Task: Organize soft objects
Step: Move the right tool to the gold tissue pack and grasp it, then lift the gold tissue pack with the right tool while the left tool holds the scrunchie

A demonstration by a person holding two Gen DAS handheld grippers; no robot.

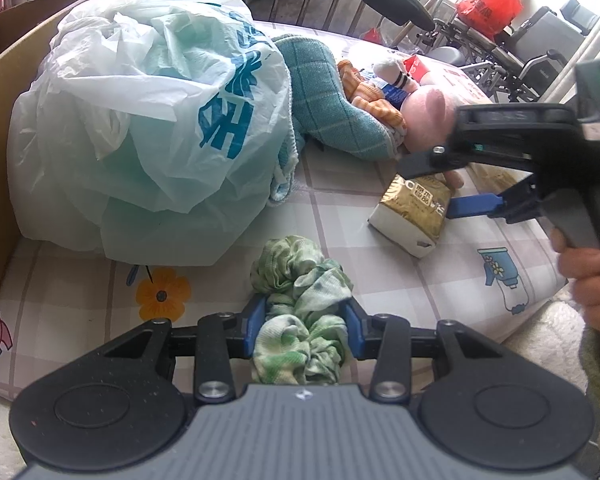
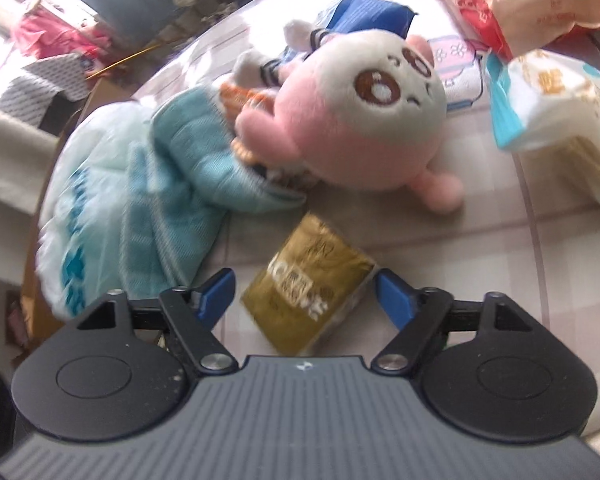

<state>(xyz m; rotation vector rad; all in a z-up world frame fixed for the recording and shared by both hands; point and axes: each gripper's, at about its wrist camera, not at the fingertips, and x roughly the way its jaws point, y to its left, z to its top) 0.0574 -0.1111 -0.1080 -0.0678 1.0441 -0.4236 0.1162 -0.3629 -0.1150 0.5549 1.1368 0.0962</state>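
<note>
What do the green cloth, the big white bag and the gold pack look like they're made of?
Green cloth: soft knit fabric, matte, tie-dyed green and white; it bunches in ribbed folds.
White bag: thin plastic film, slightly glossy, translucent and crinkled.
Gold pack: probably tissues in printed plastic wrap; white paper edges show at the side.

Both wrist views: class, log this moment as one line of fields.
left gripper: shut on green cloth | right gripper: open around gold tissue pack, pads clear | pack lies on bed sheet
</note>
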